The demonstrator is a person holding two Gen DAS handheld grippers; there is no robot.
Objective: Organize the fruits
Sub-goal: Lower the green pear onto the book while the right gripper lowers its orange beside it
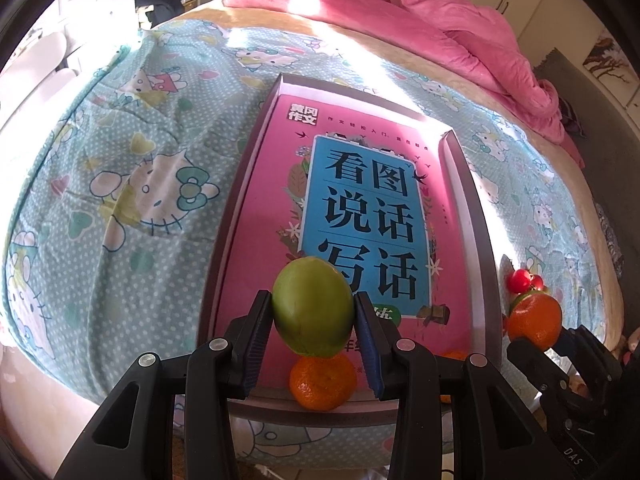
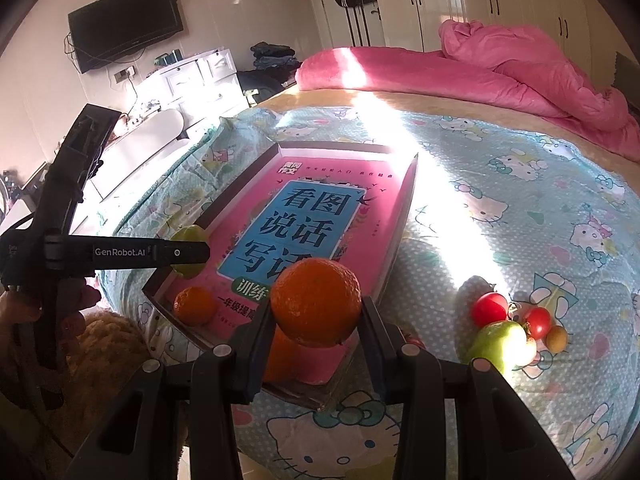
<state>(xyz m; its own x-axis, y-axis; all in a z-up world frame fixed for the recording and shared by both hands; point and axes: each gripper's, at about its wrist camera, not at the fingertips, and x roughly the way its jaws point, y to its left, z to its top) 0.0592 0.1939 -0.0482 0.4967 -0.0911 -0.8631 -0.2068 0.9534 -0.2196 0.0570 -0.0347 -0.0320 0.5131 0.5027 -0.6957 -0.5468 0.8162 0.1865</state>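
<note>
Our bed (image 2: 500, 184) with cartoon-cat sheet

On it we see a shallow tray (image 2: 404, 216), a pink blanket (image 2: 500, 76) far, and loose fruits (image 2: 504, 328) at right.

bed (image 2: 500, 168): tray (image 2: 406, 200) at near edge | book (image 2: 320, 216) in tray | loose fruits (image 2: 506, 330) right of tray

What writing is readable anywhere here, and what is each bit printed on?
"看图说话写话": pink book, blue panel.
"黄冈作文": book's top corner.
"训练": book's green label, right wrist view.
"一年级提高": book's lower edge, cut off.
"GenRobot.AI": left gripper.
"DAS": right gripper.
Book's small subtitle line: too small.
</note>
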